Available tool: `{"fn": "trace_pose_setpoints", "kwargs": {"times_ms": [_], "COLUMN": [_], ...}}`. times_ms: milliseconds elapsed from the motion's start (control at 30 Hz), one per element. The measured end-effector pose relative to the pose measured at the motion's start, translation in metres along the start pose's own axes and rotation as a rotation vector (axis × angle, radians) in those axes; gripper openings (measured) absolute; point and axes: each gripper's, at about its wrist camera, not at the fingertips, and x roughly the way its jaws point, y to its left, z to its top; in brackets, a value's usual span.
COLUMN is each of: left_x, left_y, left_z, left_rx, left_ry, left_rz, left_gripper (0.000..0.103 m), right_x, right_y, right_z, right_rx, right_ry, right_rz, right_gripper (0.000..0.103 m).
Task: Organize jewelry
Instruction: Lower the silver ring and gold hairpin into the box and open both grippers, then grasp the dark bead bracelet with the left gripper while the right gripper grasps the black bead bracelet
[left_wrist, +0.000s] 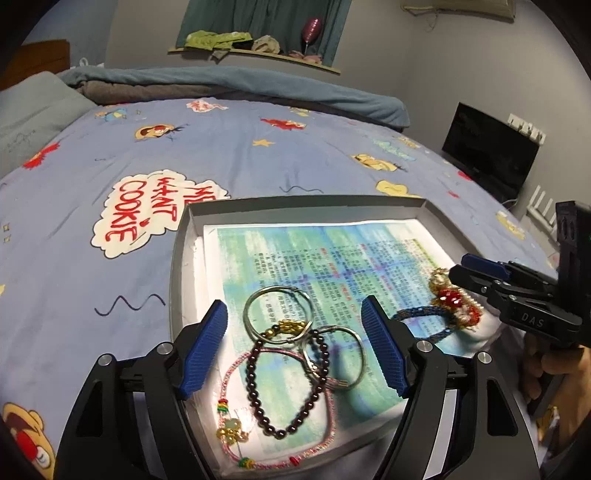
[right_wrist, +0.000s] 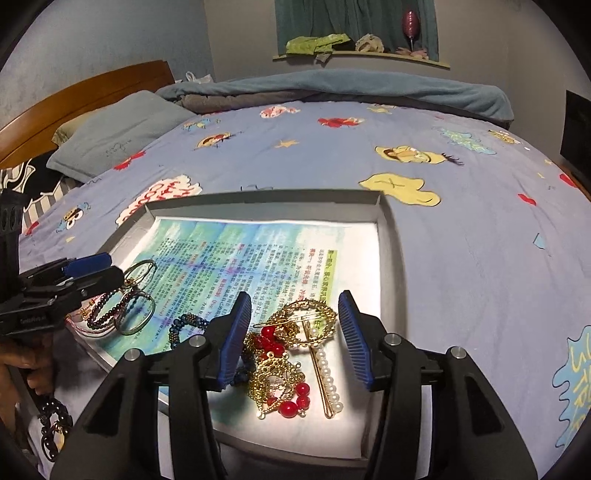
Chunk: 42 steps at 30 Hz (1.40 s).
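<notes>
A shallow grey box lid lined with a printed paper sheet lies on the bed. The left hand-held gripper hangs wide apart over a tangle in the near left corner: silver hoop rings, a dark bead bracelet and a pink cord bracelet. The right hand-held gripper, also spread wide and holding nothing, hovers above gold filigree earrings with red beads, a pearl hair clip and a blue beaded bracelet.
</notes>
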Motion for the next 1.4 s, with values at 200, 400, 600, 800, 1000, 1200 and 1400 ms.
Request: {"fn": "trace_pose_setpoints", "kwargs": {"times_ms": [200,400,600,800,1000,1200,1400], "left_x": [-0.019,-0.043,-0.076,-0.091,-0.104,-0.109,-0.123], "left_y": [-0.002,-0.005,0.005,0.006,0.003,-0.005,-0.023], "left_z": [-0.002,-0.013,-0.028,-0.050,-0.074,-0.094,-0.113], "left_rx": [0.005,0.026,0.002,0.051,0.108,0.156,0.210], "left_ry": [-0.032,-0.061,-0.117,-0.082,-0.037,0.008,0.016], "left_rz": [-0.022,-0.038,-0.055,-0.070,-0.108,-0.137,-0.181], "left_gripper": [0.075,0.075,0.075,0.064,0.060,0.056,0.049], "right_x": [-0.016,-0.042,-0.066,-0.075,-0.077,-0.080,-0.078], "right_y": [-0.002,0.007,0.025,0.038,0.043,0.053,0.061], "right_z": [-0.003,-0.012,-0.024,-0.034,-0.045,-0.053,-0.062], "right_rx": [0.012,0.003,-0.037,-0.059,-0.058,-0.071,-0.097], "right_ry": [-0.050,-0.109,-0.138,-0.135,-0.116,-0.107,-0.087], "right_rz": [0.018,0.033,0.067,0.102,0.123,0.138,0.135], "right_gripper": [0.055,0.056,0.056,0.056,0.056,0.056,0.056]}}
